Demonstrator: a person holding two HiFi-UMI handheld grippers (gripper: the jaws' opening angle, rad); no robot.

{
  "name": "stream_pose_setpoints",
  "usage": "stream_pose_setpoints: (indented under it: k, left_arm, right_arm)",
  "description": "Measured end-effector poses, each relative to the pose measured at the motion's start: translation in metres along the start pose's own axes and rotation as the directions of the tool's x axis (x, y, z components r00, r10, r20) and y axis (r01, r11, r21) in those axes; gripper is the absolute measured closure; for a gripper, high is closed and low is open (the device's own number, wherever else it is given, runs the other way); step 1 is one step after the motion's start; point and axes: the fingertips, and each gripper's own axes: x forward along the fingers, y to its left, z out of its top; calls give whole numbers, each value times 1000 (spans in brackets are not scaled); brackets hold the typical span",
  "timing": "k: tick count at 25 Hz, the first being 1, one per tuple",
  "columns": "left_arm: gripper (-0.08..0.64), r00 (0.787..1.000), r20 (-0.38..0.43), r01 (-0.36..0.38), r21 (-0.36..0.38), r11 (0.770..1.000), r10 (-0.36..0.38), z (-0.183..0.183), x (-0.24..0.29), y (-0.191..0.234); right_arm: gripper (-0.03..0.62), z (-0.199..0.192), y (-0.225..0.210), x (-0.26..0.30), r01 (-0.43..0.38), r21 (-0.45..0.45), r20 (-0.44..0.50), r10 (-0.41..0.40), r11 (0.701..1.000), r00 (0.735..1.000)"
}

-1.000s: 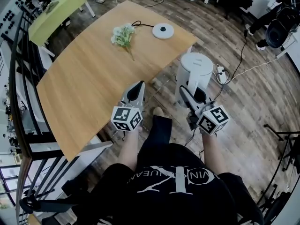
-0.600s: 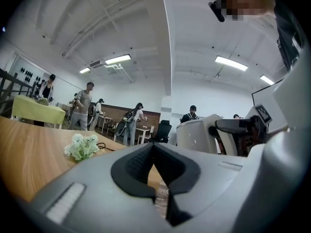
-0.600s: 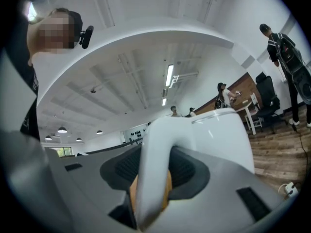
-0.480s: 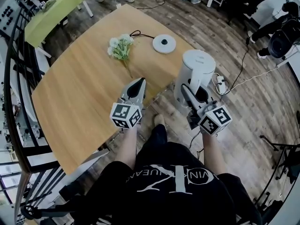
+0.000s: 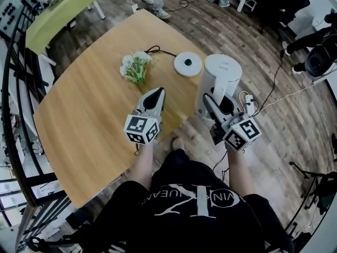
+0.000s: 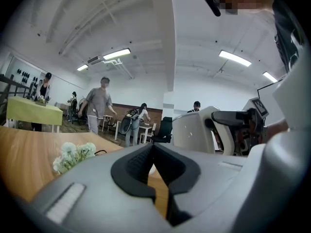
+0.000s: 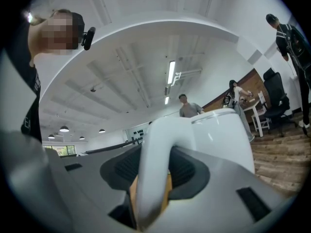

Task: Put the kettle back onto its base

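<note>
kettle [image 5: 221,80] off its base [image 5: 188,64]
right gripper [image 5: 210,103] clamps handle [image 7: 155,169], left gripper [image 5: 156,95] closed; swinging low could clip the table's [image 5: 95,115] edge.

Looking down on a black short-sleeved T-shirt [image 5: 195,210], white lettering and a white crossed-line emblem printed across the chest, with black trousers [image 5: 176,165] on the far side of it. The left gripper [image 5: 157,91] and right gripper [image 5: 208,100] both have pale grey tapering shells and black ribbed pads [image 6: 133,166]. Each carries at its near end a white cube [image 5: 141,130] printed with black square markers.
</note>
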Motion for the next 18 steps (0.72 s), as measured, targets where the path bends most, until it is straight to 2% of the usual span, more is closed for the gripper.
stream_pose_setpoints:
  k: [8,18]
  left_arm:
    - [554,1000,17,-8,-17,1000,8,11,32,36]
    - [552,999,-15,-41,-36,999,40,2,52,51]
  right_arm:
    - [428,14,-28,49,-36,-5,12,36,999,999]
    - [428,25,-51,95,-121,2,-7,121,993,993]
